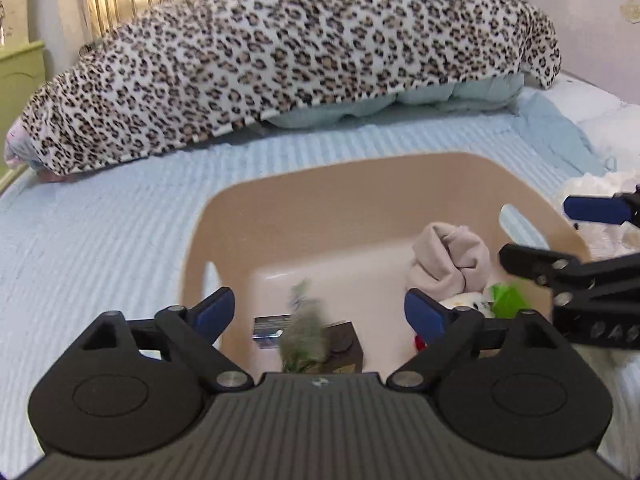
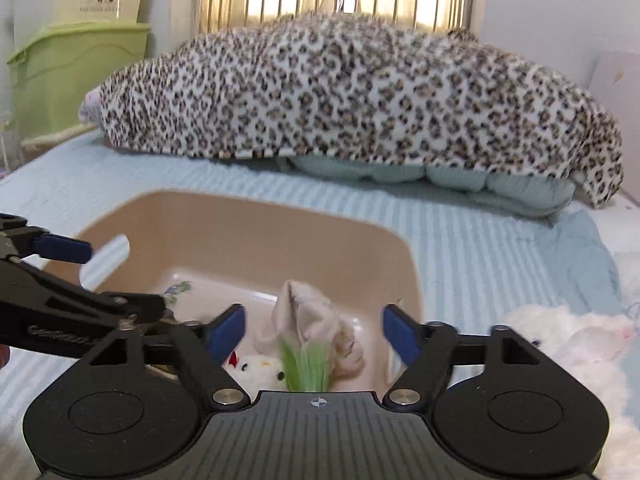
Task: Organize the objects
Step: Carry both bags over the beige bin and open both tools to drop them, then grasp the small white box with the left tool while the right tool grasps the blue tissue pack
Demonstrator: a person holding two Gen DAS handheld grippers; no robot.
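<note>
Left wrist view: my left gripper (image 1: 320, 314), blue-padded fingers spread wide, nothing between them. Below and ahead of the jaws, one tan plastic tub with cut-out handles (image 1: 360, 184), resting on the pale blue ribbed bedspread (image 1: 100, 240). Inside the tub, between my fingers: one blurred grey-green fuzzy item (image 1: 304, 336), one small silver rectangular box (image 1: 270, 330) just left of it, one dark brown block (image 1: 346, 346) just right of it. Beyond my right-hand finger: one beige bundled cloth (image 1: 450, 262), one bright green item (image 1: 506, 300), one white plush piece (image 1: 466, 302). Entering from the right, over the tub's rim: my right gripper (image 1: 532, 232), fingers apart. Far beyond the jaws: one leopard-print blanket (image 1: 280, 60) draped over pale blue bedding. Right wrist view: my right gripper (image 2: 314, 330), blue pads wide apart, holding nothing. Between the fingers, inside the tan tub (image 2: 240, 224): the beige cloth (image 2: 308, 320), a tuft of green fibres (image 2: 306, 366) in front of it, a white plush with red marking (image 2: 256, 372) to its left. Left of the jaws: my left gripper (image 2: 124, 278), fingers parted, over the tub's near-left corner. Right of the jaws, outside the tub, on the bedspread (image 2: 500, 248): one white fluffy plush toy (image 2: 572, 340). Ahead: the leopard blanket (image 2: 340, 92); far left, one lime-green plastic bin (image 2: 76, 76).
</note>
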